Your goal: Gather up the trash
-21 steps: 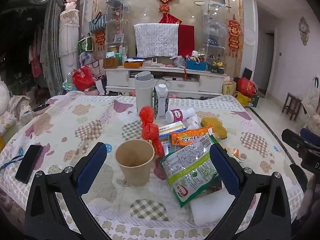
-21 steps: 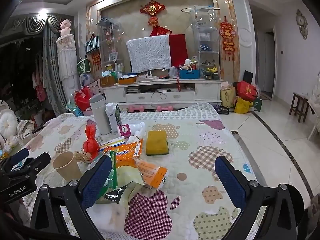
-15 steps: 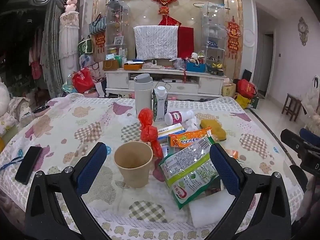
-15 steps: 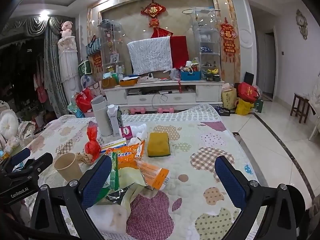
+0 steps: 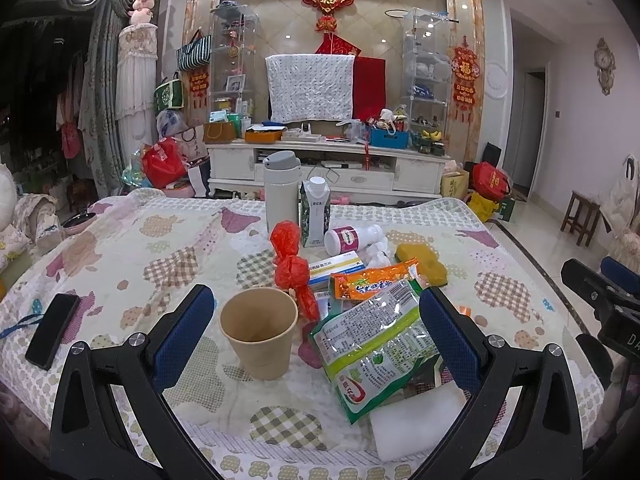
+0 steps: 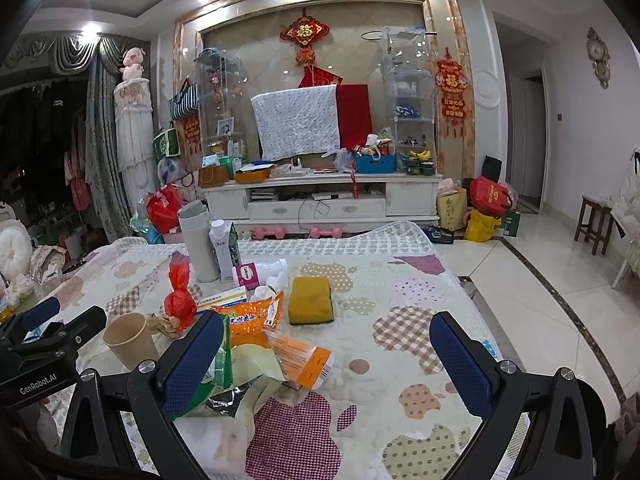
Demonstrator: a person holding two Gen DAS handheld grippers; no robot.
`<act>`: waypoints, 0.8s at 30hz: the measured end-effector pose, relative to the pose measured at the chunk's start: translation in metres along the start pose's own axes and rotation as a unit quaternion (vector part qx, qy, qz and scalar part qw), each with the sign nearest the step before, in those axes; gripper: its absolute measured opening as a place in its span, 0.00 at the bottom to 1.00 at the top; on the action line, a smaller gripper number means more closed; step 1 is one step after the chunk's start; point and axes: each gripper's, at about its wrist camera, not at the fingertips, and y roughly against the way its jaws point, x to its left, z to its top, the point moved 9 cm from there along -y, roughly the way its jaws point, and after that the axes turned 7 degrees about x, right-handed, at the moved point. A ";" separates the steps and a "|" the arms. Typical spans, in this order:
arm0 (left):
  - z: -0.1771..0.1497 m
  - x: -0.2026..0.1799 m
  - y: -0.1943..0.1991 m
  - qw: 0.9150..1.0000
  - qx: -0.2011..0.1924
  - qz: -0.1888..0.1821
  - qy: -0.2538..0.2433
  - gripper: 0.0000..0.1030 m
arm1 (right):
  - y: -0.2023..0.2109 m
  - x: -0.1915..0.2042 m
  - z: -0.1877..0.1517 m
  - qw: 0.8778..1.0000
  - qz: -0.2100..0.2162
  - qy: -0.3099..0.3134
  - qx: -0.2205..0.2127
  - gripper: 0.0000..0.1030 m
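Trash lies in a heap on the quilted table (image 5: 120, 264): a brown paper cup (image 5: 258, 332), a green snack bag (image 5: 380, 344), an orange snack bag (image 5: 374, 280), a knotted red plastic bag (image 5: 290, 268) and a medicine box (image 5: 338, 268). My left gripper (image 5: 316, 336) hangs open in front of the cup and green bag, touching nothing. My right gripper (image 6: 326, 364) is open over an orange wrapper (image 6: 304, 356), with the yellow sponge (image 6: 311, 300) beyond it. Each gripper's body shows at the edge of the other's view.
A white thermos (image 5: 280, 192), a milk carton (image 5: 315, 214) and a tipped white bottle (image 5: 352, 238) stand behind the heap. A black phone (image 5: 52, 330) lies at the left and a white pad (image 5: 416, 420) at the near edge. The table's right edge drops to tiled floor (image 6: 540, 300).
Both views have shifted a little, so the table things sit slightly lower in frame. Nothing on the table has moved and both grippers stay open.
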 end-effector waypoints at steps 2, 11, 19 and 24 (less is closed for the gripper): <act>0.000 0.000 0.000 1.000 0.000 -0.001 0.001 0.99 | 0.000 0.001 -0.001 1.000 -0.001 0.004 0.001 1.00; -0.001 -0.002 -0.001 1.000 0.001 -0.005 0.002 0.99 | -0.001 0.000 -0.002 1.000 0.002 -0.004 0.001 1.00; -0.004 -0.007 -0.004 1.000 0.000 -0.009 0.003 0.99 | -0.001 -0.001 0.001 1.000 -0.008 0.012 -0.010 1.00; -0.004 -0.007 -0.004 1.000 0.000 -0.009 0.004 0.99 | 0.000 -0.003 0.003 1.000 -0.005 0.006 -0.011 1.00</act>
